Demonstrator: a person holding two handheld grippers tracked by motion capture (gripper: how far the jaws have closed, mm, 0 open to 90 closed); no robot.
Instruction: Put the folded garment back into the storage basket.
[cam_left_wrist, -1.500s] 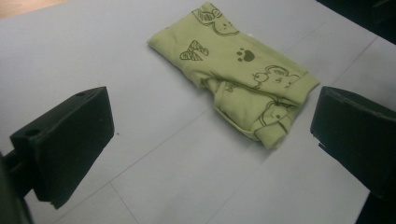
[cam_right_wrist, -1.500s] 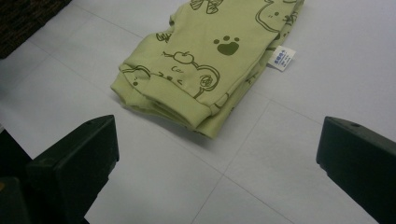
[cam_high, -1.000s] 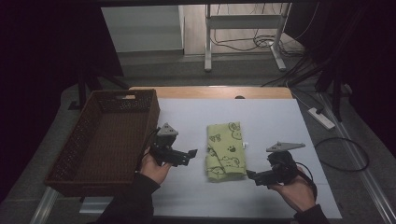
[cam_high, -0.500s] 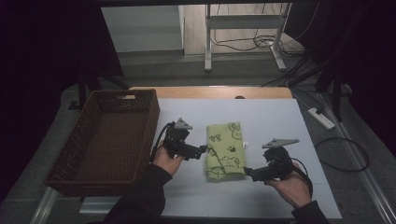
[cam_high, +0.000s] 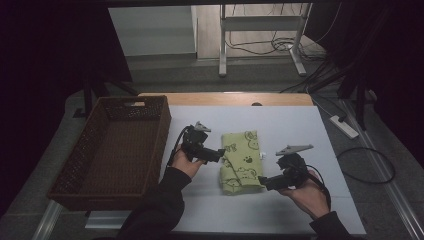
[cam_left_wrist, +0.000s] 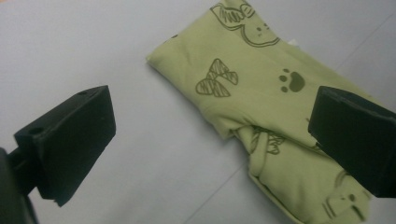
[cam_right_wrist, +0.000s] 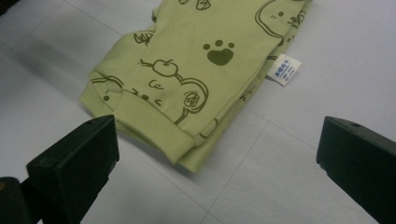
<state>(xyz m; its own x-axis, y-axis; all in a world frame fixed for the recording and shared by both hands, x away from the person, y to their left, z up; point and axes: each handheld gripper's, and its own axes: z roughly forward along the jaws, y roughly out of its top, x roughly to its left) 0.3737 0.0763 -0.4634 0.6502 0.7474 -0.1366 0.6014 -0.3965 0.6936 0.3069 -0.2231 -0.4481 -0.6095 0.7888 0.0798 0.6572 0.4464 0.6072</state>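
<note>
Green cotton garment (cam_high: 241, 162), folded into a long pad, lies flat on the desk (cam_high: 300, 125) between our two tools. We note its long axis runs away from us, so each hand-held gripper meets a long edge side-on. Left hand-held gripper (cam_high: 218, 153) sits just beside the garment's left edge, about halfway along; its jaws stand wide apart, empty, one over bare desk and one over the cloth in the left gripper view. Right hand-held gripper (cam_high: 262, 183) points at the near right corner, also spread wide and holding nothing; that corner (cam_right_wrist: 187, 154) lies straight ahead between its jaws. Left looks the nearer of the two.

Cloth: soft knit, matte, printed with dark outline animals and paw marks, stacked in several layers with a ribbed hem at the near end. White label (cam_right_wrist: 285, 69) pokes from the right edge. Wicker basket (cam_high: 107, 150), brown and open, stands beyond the left hand.
</note>
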